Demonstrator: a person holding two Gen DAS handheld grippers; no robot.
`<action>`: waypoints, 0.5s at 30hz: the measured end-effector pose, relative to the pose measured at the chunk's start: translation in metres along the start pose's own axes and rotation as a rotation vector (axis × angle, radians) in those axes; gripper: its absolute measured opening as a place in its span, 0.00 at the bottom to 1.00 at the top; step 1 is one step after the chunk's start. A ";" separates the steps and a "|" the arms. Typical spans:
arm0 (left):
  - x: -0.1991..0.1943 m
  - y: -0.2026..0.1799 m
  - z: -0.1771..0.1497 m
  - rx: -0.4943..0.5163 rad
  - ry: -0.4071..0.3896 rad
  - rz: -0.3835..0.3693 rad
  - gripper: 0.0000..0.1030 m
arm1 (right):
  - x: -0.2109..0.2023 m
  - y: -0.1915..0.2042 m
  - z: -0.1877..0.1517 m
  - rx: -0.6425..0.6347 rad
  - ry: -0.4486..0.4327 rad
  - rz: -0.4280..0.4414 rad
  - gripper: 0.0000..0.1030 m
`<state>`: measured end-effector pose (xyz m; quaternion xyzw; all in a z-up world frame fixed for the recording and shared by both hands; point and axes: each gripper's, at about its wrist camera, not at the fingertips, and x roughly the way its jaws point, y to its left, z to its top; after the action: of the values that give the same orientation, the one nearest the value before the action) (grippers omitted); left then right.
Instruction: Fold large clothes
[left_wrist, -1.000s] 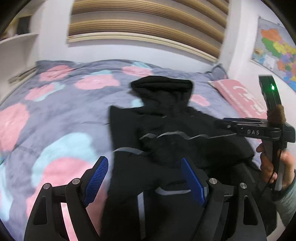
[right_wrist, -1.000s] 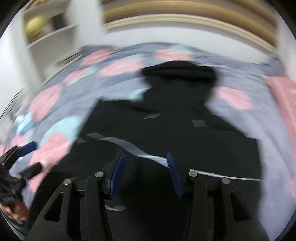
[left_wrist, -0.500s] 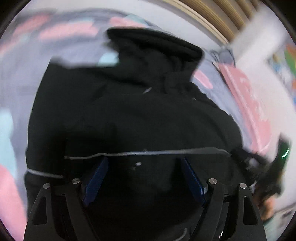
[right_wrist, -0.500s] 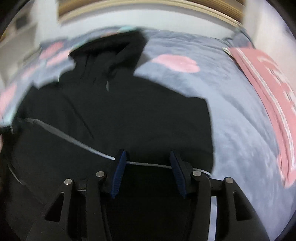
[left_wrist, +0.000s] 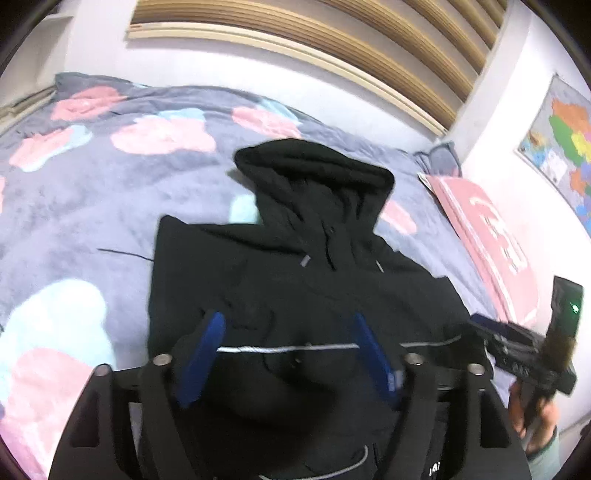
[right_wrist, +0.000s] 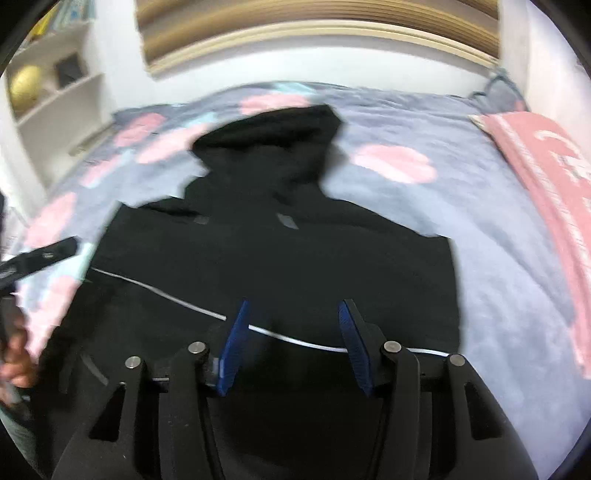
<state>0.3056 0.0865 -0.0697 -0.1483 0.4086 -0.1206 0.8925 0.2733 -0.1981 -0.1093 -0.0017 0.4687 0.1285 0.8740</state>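
Black hooded garment spread on the flower-patterned bedcover, hood toward 12 o'clock, lower body toward 6 o'clock, sleeves apparently already turned inward over the body. Thin pale stripe across the lower body, level with both pairs of tongs. Left tongs held apart, blue pads either side of the stripe, nothing visibly pinched. Right tongs likewise apart over the stripe further along the same line. Placement judged deliberate: two grips side by side on one crosswise line, suited to lifting the lower part evenly and carrying it toward the hood. Contact between pads and cloth not determinable. Pink cloth left at 3 o'clock on the bed, clear of the fold path. Wall map at 2 o'clock; shelf with yellow ball at 10 o'clock in the right view.
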 end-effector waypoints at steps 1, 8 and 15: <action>0.005 0.005 -0.002 -0.005 0.015 0.003 0.74 | 0.006 0.009 0.000 -0.012 0.014 0.011 0.54; 0.070 0.048 -0.046 -0.095 0.115 0.004 0.74 | 0.076 0.039 -0.052 -0.142 -0.024 -0.074 0.58; 0.069 0.036 -0.052 -0.018 0.073 0.054 0.76 | 0.076 0.032 -0.056 -0.107 -0.067 -0.038 0.59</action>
<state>0.3132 0.0880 -0.1624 -0.1406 0.4460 -0.0982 0.8785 0.2605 -0.1576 -0.1990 -0.0533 0.4314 0.1366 0.8902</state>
